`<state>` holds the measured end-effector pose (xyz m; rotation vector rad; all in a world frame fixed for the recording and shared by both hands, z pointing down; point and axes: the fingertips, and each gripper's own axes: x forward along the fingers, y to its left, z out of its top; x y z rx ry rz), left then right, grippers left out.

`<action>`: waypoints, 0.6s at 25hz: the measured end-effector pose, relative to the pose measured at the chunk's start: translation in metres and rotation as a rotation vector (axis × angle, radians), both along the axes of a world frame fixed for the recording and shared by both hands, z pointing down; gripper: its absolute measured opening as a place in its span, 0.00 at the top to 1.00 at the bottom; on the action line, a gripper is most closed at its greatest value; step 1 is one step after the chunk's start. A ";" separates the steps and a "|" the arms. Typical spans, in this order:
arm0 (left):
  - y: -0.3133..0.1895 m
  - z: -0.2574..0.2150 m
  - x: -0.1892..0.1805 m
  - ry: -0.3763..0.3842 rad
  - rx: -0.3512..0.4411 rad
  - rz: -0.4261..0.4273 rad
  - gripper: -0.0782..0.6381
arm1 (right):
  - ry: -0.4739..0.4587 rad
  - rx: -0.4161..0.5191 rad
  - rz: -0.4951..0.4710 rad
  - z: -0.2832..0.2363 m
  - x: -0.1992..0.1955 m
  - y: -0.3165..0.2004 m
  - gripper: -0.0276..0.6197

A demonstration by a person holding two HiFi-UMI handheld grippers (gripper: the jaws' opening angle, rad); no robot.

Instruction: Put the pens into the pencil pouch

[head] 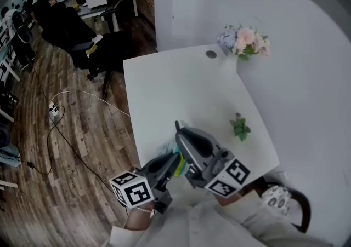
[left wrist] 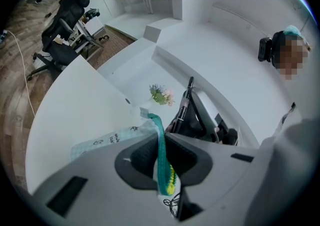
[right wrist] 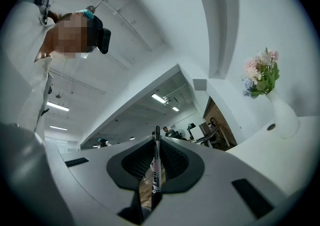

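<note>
**Both tools loaded over the near end of the desk**

Left tool (left wrist: 161, 142) is clenching the teal zip edge of a translucent plastic pencil pouch (left wrist: 112, 139). The pouch's printed body is trailing ahead and to the left of the jaws, over the white desk (head: 175, 87). Whether it is touching the desk, cannot tell.

Right tool (right wrist: 156, 156) is gripping a slim black-and-white marker pen (right wrist: 156, 167) lengthwise between its pads. One black end is poking out past the fingertips.

In the head view the two tools are sitting just beside each other, the right one reaching further. Beyond them a small green plant sprig (head: 239, 127) is lying on the desk. A white vase of pink and blue flowers (head: 244, 40) is standing at the far corner.
</note>
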<state>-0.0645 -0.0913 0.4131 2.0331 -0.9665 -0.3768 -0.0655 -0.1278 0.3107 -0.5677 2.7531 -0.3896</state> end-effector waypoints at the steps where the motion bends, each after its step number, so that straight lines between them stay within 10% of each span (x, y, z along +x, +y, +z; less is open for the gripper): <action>1: 0.000 0.000 0.000 0.002 -0.001 -0.001 0.83 | -0.002 0.006 -0.001 0.002 0.000 0.001 0.90; 15: 0.000 0.001 0.000 0.032 -0.008 -0.005 0.83 | -0.040 0.033 0.005 0.011 0.007 0.004 0.90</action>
